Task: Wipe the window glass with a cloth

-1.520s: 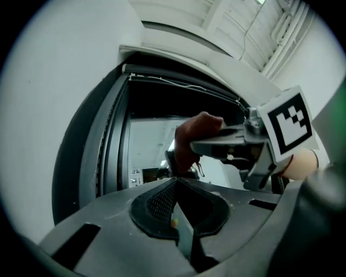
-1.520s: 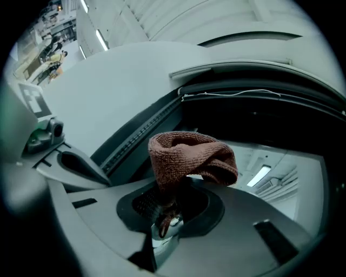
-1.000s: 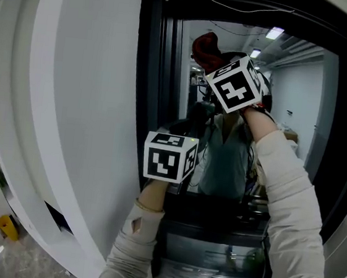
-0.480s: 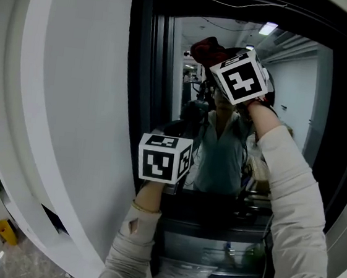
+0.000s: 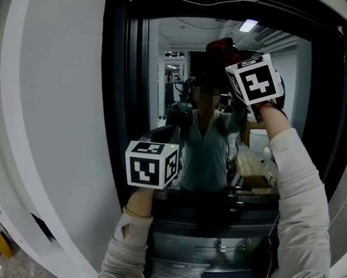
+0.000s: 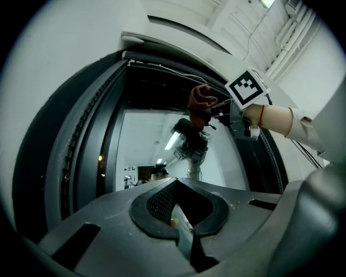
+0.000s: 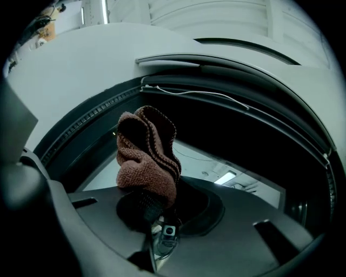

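The window glass (image 5: 191,93) sits in a black frame and mirrors the person. My right gripper (image 7: 157,213) is shut on a bunched red-brown knitted cloth (image 7: 147,157). In the head view that cloth (image 5: 223,47) is held up at the upper part of the pane, just left of the right gripper's marker cube (image 5: 255,80). My left gripper (image 6: 181,219) has its jaws shut with nothing between them. It points up at the glass from lower down, and its marker cube (image 5: 152,164) hangs before the pane's lower left. The left gripper view also shows the cloth (image 6: 201,103).
A black window frame (image 5: 113,97) with a rubber seal borders the pane. A curved white wall panel (image 5: 47,102) lies to the left. Below the sill are a shelf with plastic-wrapped items (image 5: 210,258) and a yellow object (image 5: 1,243) on the floor.
The right gripper has carried the cloth to the right along the top of the glass. The left gripper has dropped slightly and stays shut. The head view has shifted rightward.
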Motion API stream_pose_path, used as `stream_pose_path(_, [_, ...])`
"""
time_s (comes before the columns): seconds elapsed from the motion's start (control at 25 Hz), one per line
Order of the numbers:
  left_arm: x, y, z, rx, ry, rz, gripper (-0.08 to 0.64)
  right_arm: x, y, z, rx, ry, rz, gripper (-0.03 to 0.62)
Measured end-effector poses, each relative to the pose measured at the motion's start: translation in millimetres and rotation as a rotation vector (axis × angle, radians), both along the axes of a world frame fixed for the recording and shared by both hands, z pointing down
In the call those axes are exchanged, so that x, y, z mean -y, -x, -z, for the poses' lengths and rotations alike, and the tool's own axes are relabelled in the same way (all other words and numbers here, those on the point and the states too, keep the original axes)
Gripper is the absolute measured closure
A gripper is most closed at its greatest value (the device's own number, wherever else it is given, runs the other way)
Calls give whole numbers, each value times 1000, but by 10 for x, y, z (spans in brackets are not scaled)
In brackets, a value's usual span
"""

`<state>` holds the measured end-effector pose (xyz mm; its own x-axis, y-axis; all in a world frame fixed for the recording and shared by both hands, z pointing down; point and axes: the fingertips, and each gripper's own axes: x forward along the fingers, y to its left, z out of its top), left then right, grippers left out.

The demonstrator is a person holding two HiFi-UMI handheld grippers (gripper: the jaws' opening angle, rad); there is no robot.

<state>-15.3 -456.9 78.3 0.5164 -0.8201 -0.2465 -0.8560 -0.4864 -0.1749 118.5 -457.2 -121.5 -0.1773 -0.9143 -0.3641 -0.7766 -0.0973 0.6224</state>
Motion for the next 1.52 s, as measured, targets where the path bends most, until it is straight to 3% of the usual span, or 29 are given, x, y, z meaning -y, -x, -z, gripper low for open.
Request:
stream_pose_path(0.64, [-54,-966,-57,11,4,-123,557,-365,-2032,-25,165,-10,-267,549])
stream_pose_path(0.92, [-36,-1249,-130,28,14,-162,557,-450,-2577,-114,220,-5,-350,549])
stream_pose_path(1.2, [-27,-1245,-166,31,22,-163,557,-493,-2595,-138,229,-16,-367,549])
stream_pose_path(1.52, [-106,-888,-299,26,27,-116,557,-762,-1816,-206,150,-52,-183,549])
